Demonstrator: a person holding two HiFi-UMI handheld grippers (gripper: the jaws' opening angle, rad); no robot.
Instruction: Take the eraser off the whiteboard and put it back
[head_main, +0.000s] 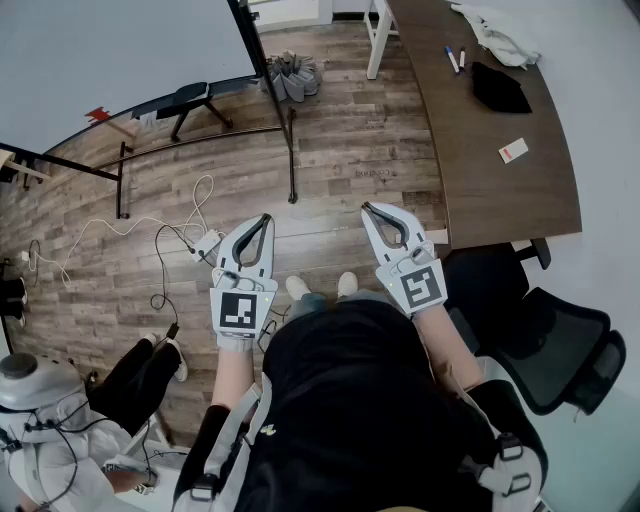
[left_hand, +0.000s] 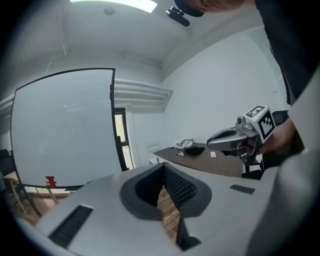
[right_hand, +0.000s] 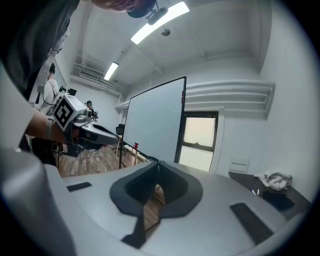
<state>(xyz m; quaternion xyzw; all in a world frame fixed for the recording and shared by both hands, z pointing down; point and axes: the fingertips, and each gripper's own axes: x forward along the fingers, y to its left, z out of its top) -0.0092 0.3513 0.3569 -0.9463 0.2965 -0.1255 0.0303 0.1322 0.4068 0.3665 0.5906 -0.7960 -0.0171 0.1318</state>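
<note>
While left claw (head_main: 266, 217) and right claw (head_main: 368, 207) are closed empty, open floor (head_main: 340, 130) reaches the whiteboard (head_main: 110, 50).

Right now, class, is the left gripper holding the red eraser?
No: the left gripper is shut with nothing in it, while the red eraser sits low on the whiteboard.

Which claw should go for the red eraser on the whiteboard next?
Left, probably. The whiteboard and its red eraser lie on the side of the left claw; the right claw sits farther across. Both are shut and empty.
</note>
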